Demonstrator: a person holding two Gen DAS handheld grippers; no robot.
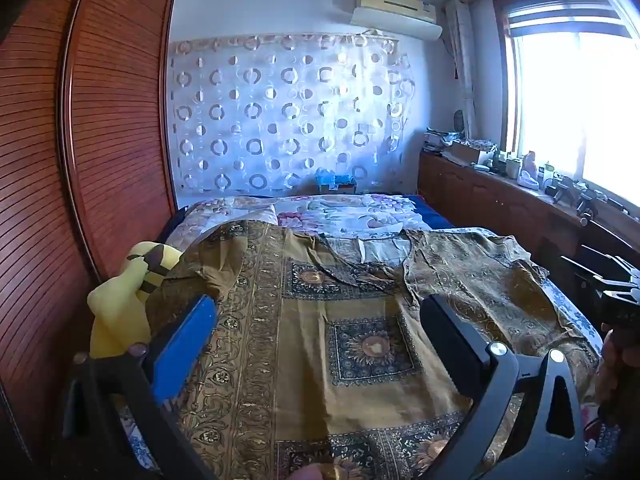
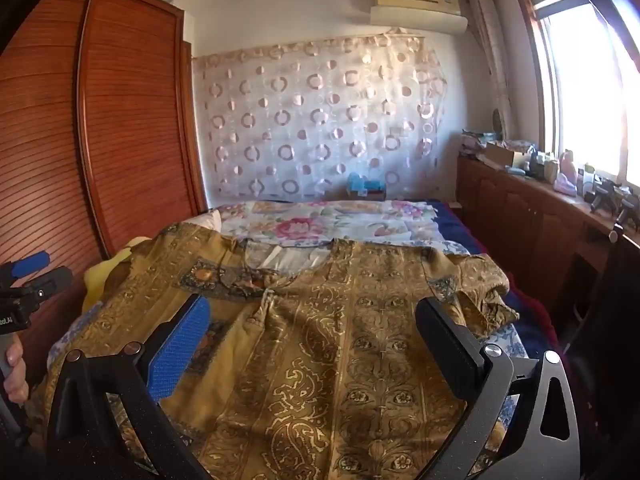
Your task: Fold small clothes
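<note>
An olive-gold patterned blouse (image 1: 352, 344) lies spread flat on the bed, neckline toward the far end, short sleeves out to each side. My left gripper (image 1: 320, 320) hovers open over its left half, blue pad on one finger, black pad on the other, nothing between them. My right gripper (image 2: 312, 324) hovers open above the blouse (image 2: 360, 340) on its right half, also with nothing in it. In the right wrist view the left gripper (image 2: 32, 276) shows at the left edge, held by a hand (image 2: 14, 372).
A floral bedsheet (image 2: 320, 220) covers the bed beyond the blouse. A yellow plush toy (image 1: 124, 300) sits at the bed's left edge by the wooden wardrobe (image 1: 100, 140). A low wooden cabinet (image 2: 540, 216) with clutter runs along the right under the window.
</note>
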